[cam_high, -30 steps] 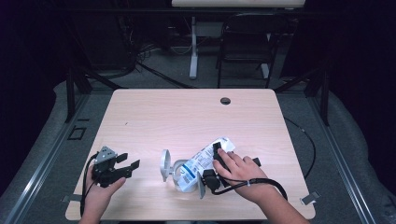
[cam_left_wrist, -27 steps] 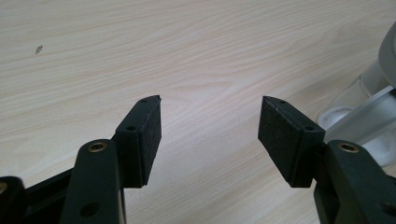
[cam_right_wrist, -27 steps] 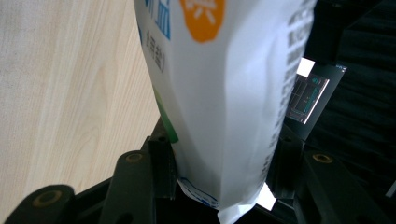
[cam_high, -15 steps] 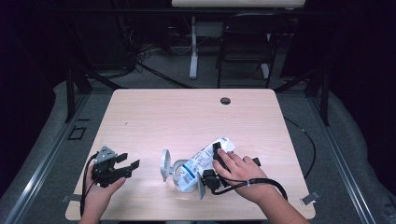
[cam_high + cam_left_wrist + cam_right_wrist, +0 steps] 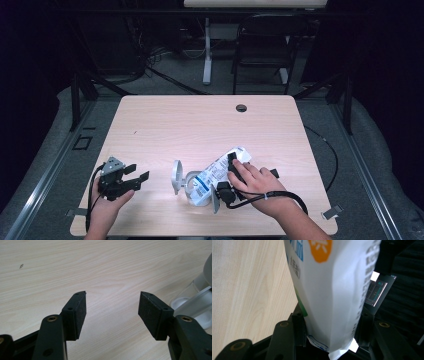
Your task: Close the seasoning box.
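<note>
High view showed the wooden table (image 5: 200, 125) with a white printed bag (image 5: 220, 172) lying near its front edge, at about five o'clock from the table's centre. The bag's mouth end pointed toward eight o'clock into a clear plastic container (image 5: 192, 182), whose round lid (image 5: 175, 176) stood on edge at the container's nine o'clock side. The right gripper (image 5: 235, 175) lay over the bag under the person's right hand (image 5: 255, 181), at the bag's four o'clock end. In the right gripper view the bag (image 5: 332, 290) stood between the two black jaws, its sealed bottom edge deep in the gap, and both pads (image 5: 299, 330) pressed against its sides, so the jaws were partly closed and clamped on it.

The left gripper (image 5: 140, 176) sat well apart from the bag, at about nine o'clock from it, held in the left hand (image 5: 107, 200) near the table's front left corner. In the left gripper view its jaws stood wide apart with bare wood between them, holding nothing; the container (image 5: 197, 300) showed at three o'clock.
</note>
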